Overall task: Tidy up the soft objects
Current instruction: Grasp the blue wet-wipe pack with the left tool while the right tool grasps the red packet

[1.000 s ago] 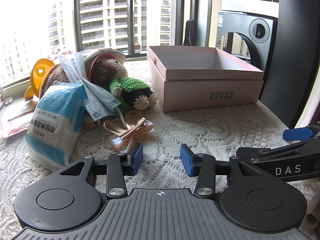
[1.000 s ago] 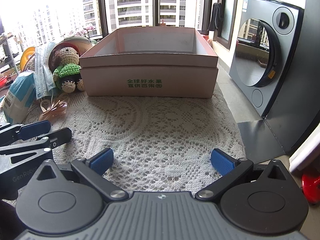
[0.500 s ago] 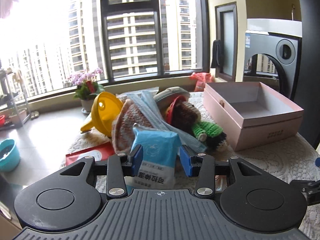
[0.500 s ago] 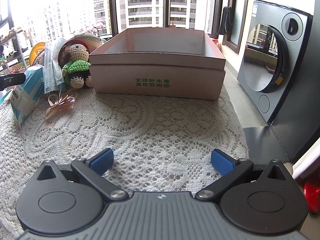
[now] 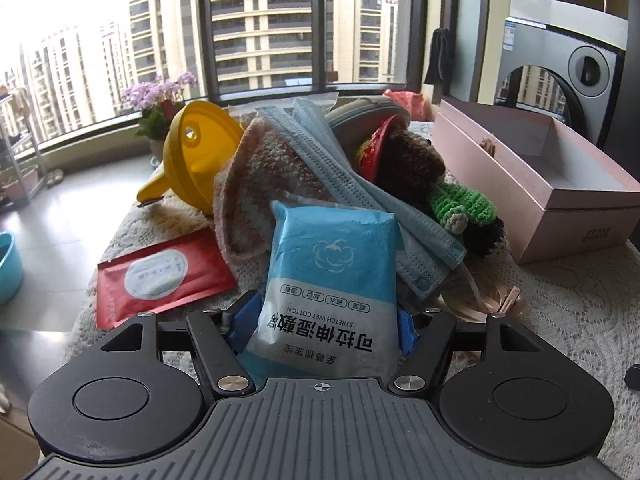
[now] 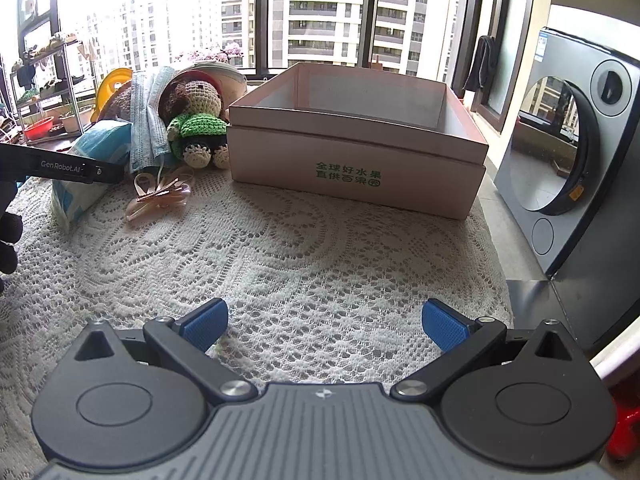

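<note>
Blue-white wipes pack [image 5: 330,292], printed "STRETCH WET COTTON" plus Chinese text, stood at near edge of pile on lace tablecloth [image 6: 320,264], left of pink box [image 6: 360,152]. Left gripper [image 5: 322,326] jaws had just been opening; pack sat between blue pads, whether pads pressed it could not be told. Arm marked "GenRobot.AI". Behind pack: face masks [image 5: 360,184], crochet doll [image 6: 196,120], yellow funnel [image 5: 196,156]. Box bore green Chinese print. Right gripper [image 6: 322,326] jaws spread wide, empty, over cloth.

Both grippers: black linkage arms, silver pivot screws, blue ribbed pads [image 6: 445,326], grey ribbed housing; left gripper [image 6: 64,168] arm marked "GenRobot.AI".
</note>
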`<action>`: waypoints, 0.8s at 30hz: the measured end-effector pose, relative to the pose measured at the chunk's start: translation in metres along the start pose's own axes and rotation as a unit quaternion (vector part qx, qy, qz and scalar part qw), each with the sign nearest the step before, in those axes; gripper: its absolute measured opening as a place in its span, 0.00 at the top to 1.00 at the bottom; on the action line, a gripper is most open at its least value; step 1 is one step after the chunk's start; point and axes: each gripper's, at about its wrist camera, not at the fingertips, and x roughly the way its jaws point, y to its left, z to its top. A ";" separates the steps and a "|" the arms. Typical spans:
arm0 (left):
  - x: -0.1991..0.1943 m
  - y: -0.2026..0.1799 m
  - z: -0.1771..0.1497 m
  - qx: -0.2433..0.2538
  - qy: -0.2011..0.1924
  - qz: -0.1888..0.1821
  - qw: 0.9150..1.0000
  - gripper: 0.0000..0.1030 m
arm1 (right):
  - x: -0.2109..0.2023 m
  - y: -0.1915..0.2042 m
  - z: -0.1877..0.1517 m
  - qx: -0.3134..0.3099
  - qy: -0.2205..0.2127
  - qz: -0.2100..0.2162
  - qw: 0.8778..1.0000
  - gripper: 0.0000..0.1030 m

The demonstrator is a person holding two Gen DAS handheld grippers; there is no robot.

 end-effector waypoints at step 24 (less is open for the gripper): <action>-0.154 0.112 -0.094 -0.163 -0.072 -0.029 0.984 0.41 | 0.100 0.292 0.199 -0.154 0.004 0.250 0.956 0.35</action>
